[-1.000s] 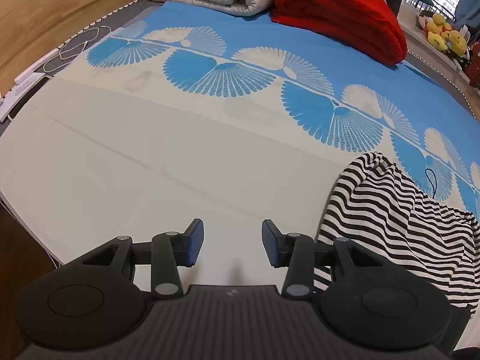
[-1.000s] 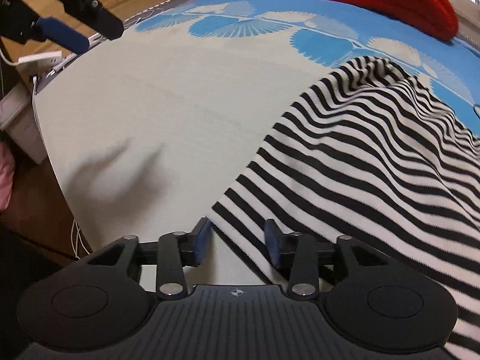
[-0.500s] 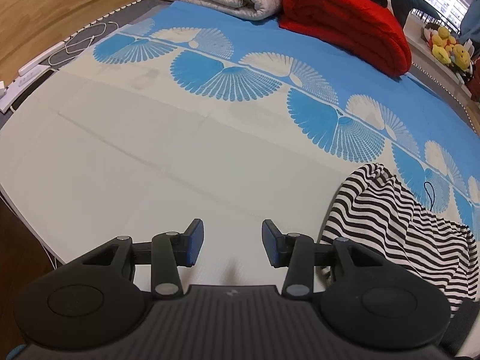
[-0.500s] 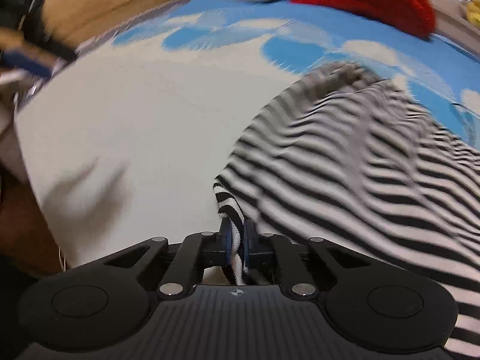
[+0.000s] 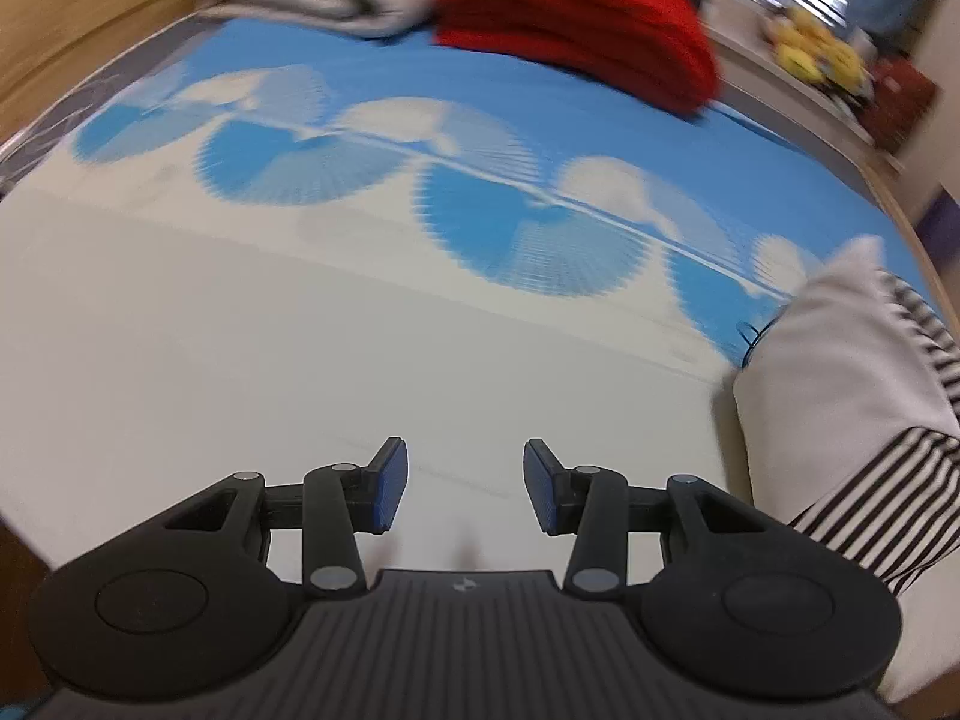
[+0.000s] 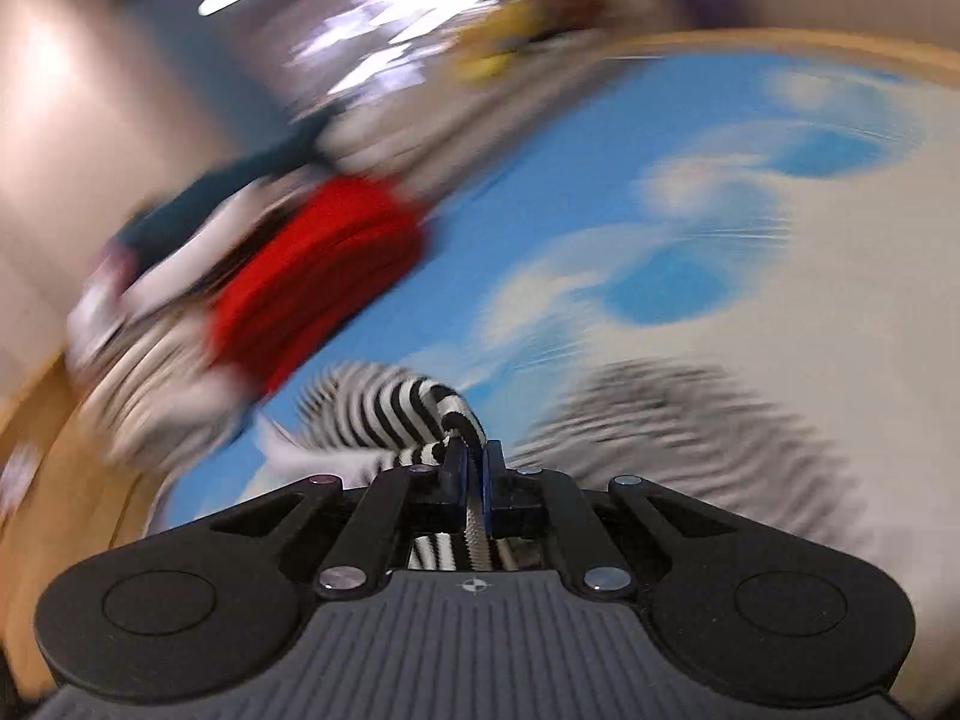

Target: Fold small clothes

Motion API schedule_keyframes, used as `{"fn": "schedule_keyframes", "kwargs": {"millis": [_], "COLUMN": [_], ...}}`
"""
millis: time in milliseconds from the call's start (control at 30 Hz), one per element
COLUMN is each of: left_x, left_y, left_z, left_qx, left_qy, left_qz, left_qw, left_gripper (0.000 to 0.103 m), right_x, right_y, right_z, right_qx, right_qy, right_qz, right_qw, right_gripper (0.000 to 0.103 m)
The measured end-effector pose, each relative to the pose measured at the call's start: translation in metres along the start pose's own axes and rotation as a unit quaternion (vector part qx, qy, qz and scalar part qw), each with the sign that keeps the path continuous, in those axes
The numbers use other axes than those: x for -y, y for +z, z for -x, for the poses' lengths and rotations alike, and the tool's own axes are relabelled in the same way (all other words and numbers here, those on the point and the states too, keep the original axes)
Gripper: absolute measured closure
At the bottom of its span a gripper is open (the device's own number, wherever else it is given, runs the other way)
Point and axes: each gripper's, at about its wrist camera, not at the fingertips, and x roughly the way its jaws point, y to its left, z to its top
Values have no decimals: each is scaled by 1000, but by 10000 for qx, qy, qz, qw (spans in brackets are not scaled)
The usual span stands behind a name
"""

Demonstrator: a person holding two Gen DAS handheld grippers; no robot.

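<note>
Since a second ago the right gripper (image 6: 471,468), then spread around the hem of the striped garment (image 6: 390,405) lying flat, has closed on that hem and swung it up and over, so its view is now tilted and smeared. Its jaws are pressed together on a bunched roll of the black-and-white striped cloth, which rises just ahead of the fingertips and trails off to their left; more striped cloth, badly blurred, lies ahead and to the right. In the left wrist view the garment (image 5: 840,384) lies well to the right of the fingers, turned back so a plain off-white inner face shows, with stripes along its far and near edges. The left gripper (image 5: 465,489) hangs with its blue pads (image 5: 390,483) wide apart, nothing between them, over the pale part of the bedsheet (image 5: 300,330). Far ahead sits a red blanket (image 5: 576,30).
</note>
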Motion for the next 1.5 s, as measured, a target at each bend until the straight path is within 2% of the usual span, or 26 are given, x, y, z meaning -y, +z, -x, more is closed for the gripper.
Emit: {"fn": "schedule_keyframes", "kwargs": {"millis": [100, 133, 167, 200, 233, 333, 400, 433, 533, 600, 733, 833, 867, 900, 933, 1000, 1100, 1167, 1200, 1233, 1333, 1433, 1500], "left_x": [46, 59, 74, 87, 98, 131, 148, 155, 174, 186, 196, 200, 202, 204, 208, 217, 234, 249, 258, 266, 289, 303, 307], "left_y": [-6, -8, -10, -14, -17, -27, -32, -35, -41, -44, -48, -48, -49, -50, -51, -53, -59, -67, -71, -76, -95, -122, -129], "left_z": [-9, -12, -15, -19, -21, -30, -37, -39, -46, -50, -57, -59, -61, -61, -61, -63, -66, -69, -71, -73, -90, -120, -126], "left_qx": [-52, -74, -92, -103, -116, -172, -212, -238, -294, -291, -342, -381, -416, -448, -486, -567, -701, -774, -819, -873, -1240, -1742, -1701], "left_qy": [-99, -127, -163, -195, -224, -341, -448, -495, -581, -580, -524, -671, -772, -861, -969, -1220, -1593, -1748, -1824, -1882, -1897, -1271, -1130], "left_qz": [-419, -542, -693, -831, -965, -1345, -1495, -1535, -1606, -1658, -1749, -1737, -1748, -1761, -1767, -1750, -1778, -1970, -2109, -2223, -2628, -3145, -3318], "left_qw": [9991, 9984, 9974, 9963, 9950, 9902, 9875, 9866, 9849, 9840, 9826, 9818, 9807, 9796, 9783, 9753, 9685, 9616, 9568, 9526, 9379, 9244, 9210], "left_gripper": [55, 55, 55, 55, 55, 55, 55, 55, 55, 55, 55, 55, 53, 52, 51, 49, 35, 26, 25, 22, 18, 13, 12], "right_x": [61, 82, 104, 120, 130, 137, 140, 144, 141, 134, 124, 118, 116, 113, 112, 113, 130, 150, 158, 162, 172, 172, 172], "right_y": [14, 16, 17, 19, 21, 40, 52, 55, 62, 69, 69, 60, 58, 56, 56, 64, 88, 97, 95, 91, 68, 49, 41], "right_z": [7, 4, -1, -6, -5, 11, 20, 23, 6, -18, -61, -70, -64, -59, -55, -34, 6, 24, 23, 22, 5, -15, -29], "right_qx": [-349, -644, -1049, -1439, -1545, -1143, -906, -896, -1249, -1574, -2046, -2522, -2561, -2599, -2596, -2381, -1883, -1803, -1903, -2034, -2662, -3073, -3313], "right_qy": [-1111, -1358, -1426, -1402, -1372, -1408, -1099, -912, -482, -163, -300, -93, -45, 23, 92, 346, 918, 1011, 867, 682, 170, -405, -600], "right_qz": [-249, -398, -626, -766, -747, -204, -21, 63, 306, 534, 1153, 1411, 1532, 1669, 1752, 1718, 1231, 848, 825, 909, 1331, 1813, 1841], "right_qw": [9929, 9878, 9822, 9766, 9756, 9832, 9898, 9918, 9905, 9860, 9716, 9573, 9544, 9511, 9497, 9553, 9700, 9747, 9744, 9725, 9545, 9333, 9234], "right_gripper": [99, 99, 94, 94, 94, 89, 73, 71, 61, 49, 46, 53, 68, 97, 101, 103, 103, 103, 103, 103, 103, 103, 103]}}
